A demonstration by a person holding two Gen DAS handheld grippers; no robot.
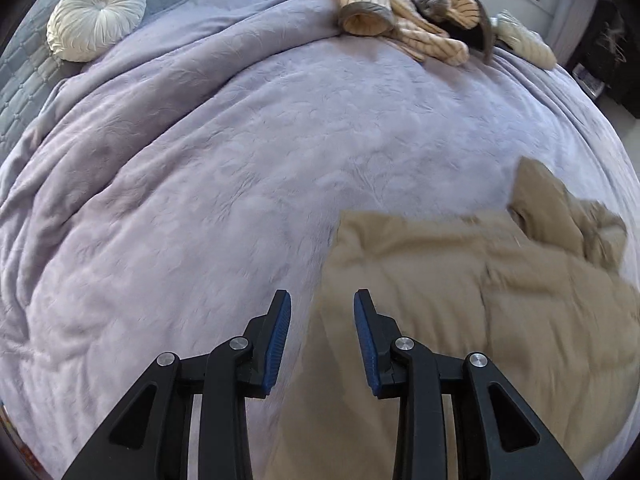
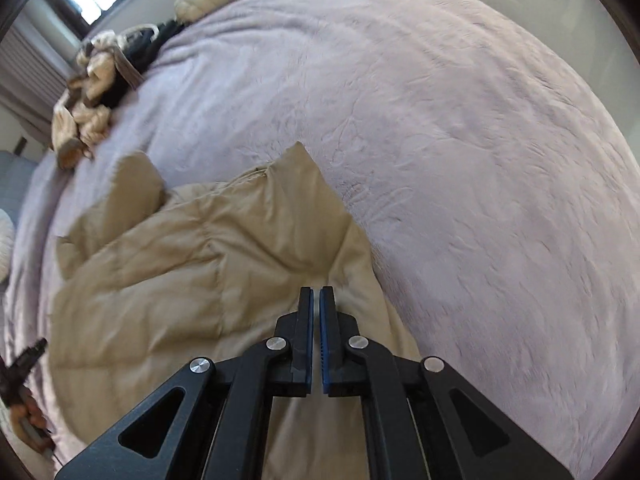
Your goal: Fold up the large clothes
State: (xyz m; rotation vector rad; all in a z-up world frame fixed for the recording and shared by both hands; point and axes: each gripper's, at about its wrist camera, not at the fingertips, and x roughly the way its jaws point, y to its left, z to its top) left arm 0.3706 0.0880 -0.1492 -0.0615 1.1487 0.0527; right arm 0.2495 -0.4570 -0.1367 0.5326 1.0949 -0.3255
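Tan garment (image 2: 192, 264) lies on the bed beneath both tools.

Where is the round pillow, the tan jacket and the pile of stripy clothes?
round pillow (image 1: 96, 14), left wrist view, its button centre.
tan jacket (image 2: 168, 264), right wrist view, its quilted middle.
stripy clothes (image 1: 404, 12), left wrist view, the pile's middle.

Your bed (image 1: 240, 152), under a lilac blanket, carries a tan quilted garment (image 2: 168, 264), a heap of striped clothes (image 1: 404, 12) and a round cushion (image 1: 96, 14).

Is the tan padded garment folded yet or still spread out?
Mostly spread: the tan padded garment lies flat on the lilac bedspread, with only one part doubled over at its far end.
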